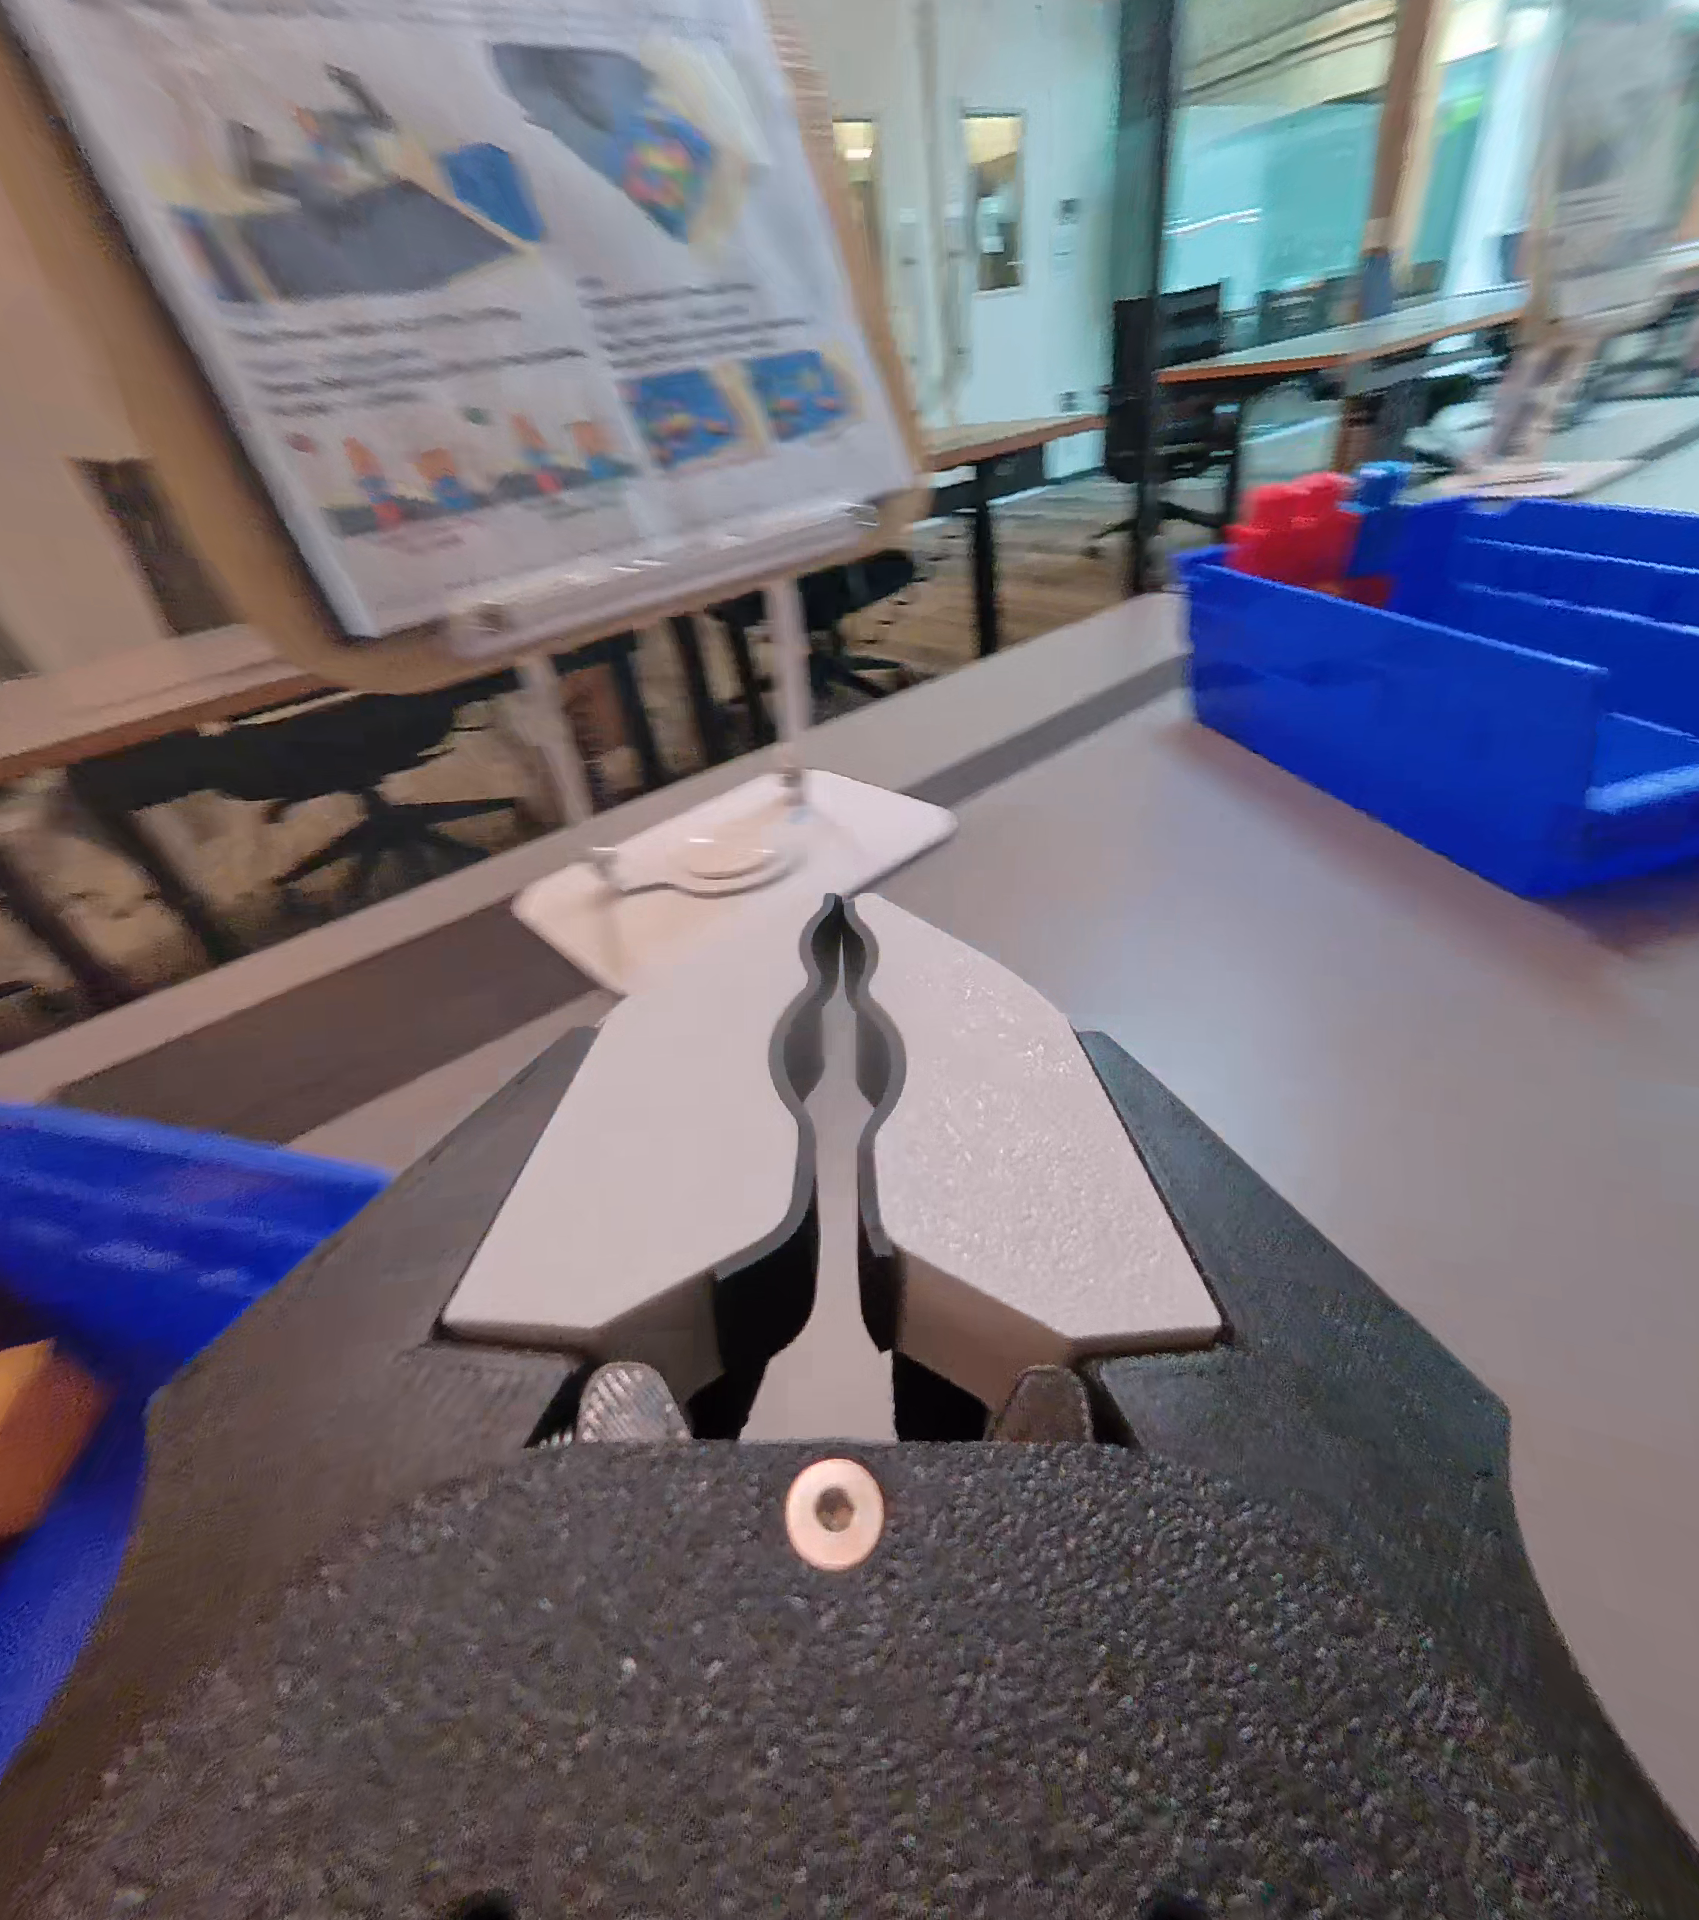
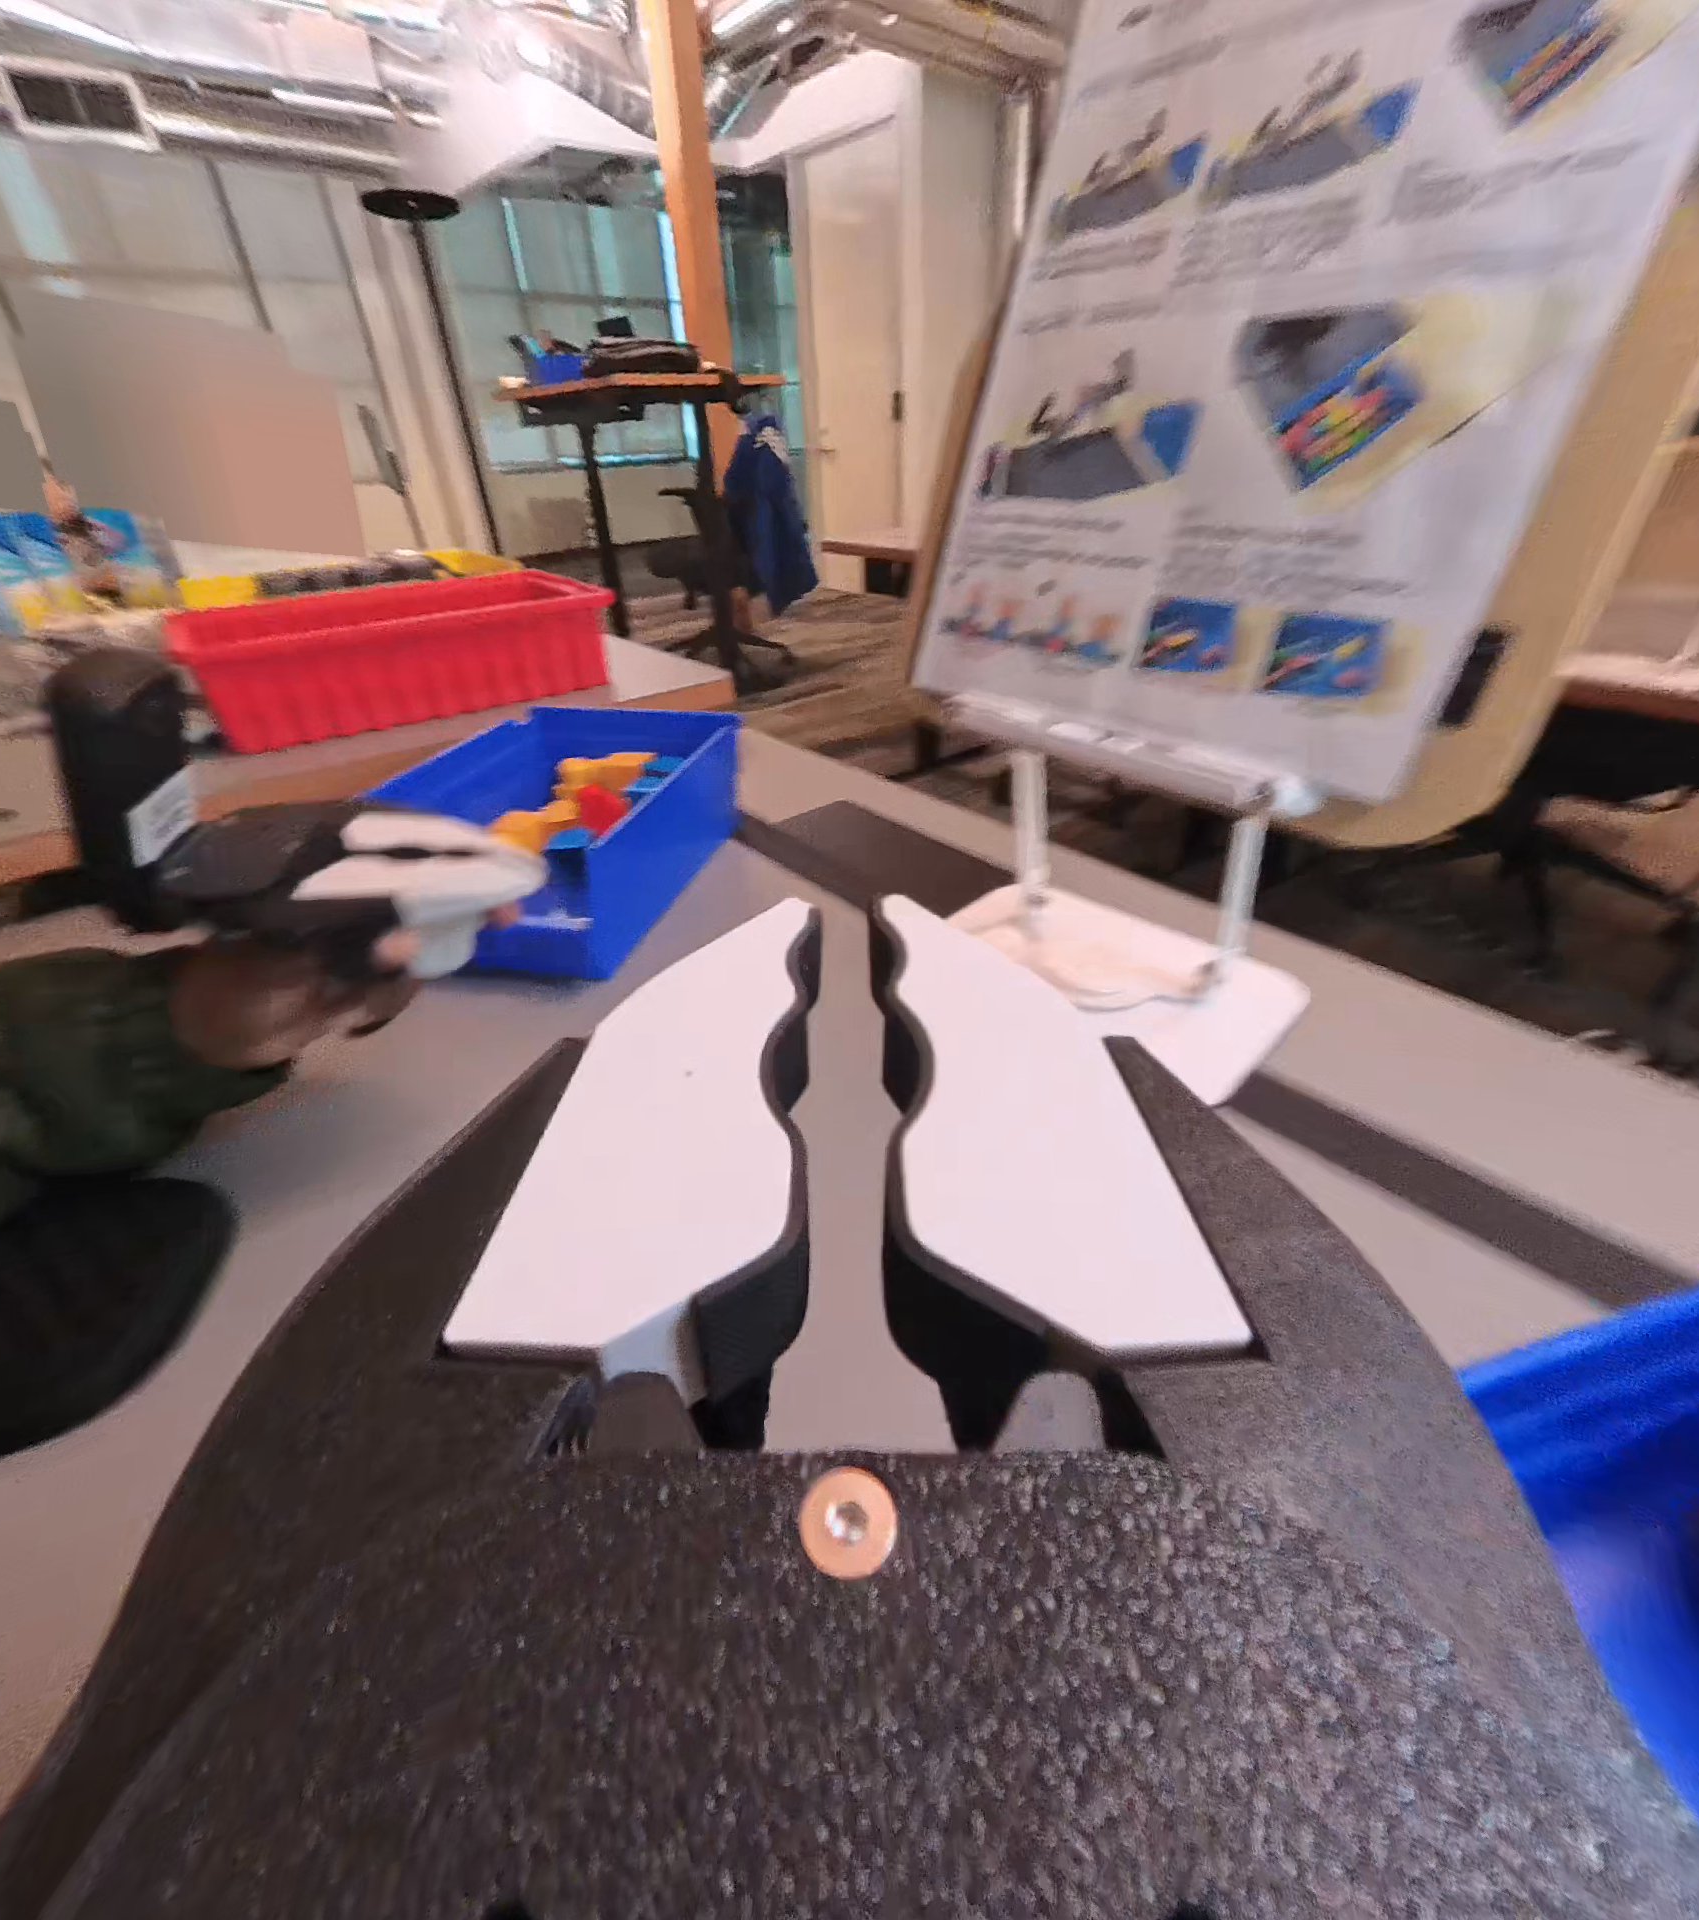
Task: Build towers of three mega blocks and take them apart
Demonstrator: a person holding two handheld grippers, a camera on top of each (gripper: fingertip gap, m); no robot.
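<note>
A smooth grey table [image 2: 1447, 1049] with a dark strip across it stands in an open office. Behind it are wood-topped standing desks [image 2: 637, 387], black office chairs [image 1: 1172, 384] on patterned carpet [image 1: 1053, 561], a tall wooden column [image 2: 684, 187], and what seem, through blur, glass-walled rooms [image 1: 1271, 197].

Open grey tabletop [image 1: 1292, 1039] ahead; tilted instruction board on its white stand [image 1: 751, 873] blocks the far edge, deep blue plastic bin [image 1: 1396, 748] right.

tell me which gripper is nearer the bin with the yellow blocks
Left. The left gripper hovers right at the bin rim; the right gripper sits farther back over the table.
</note>
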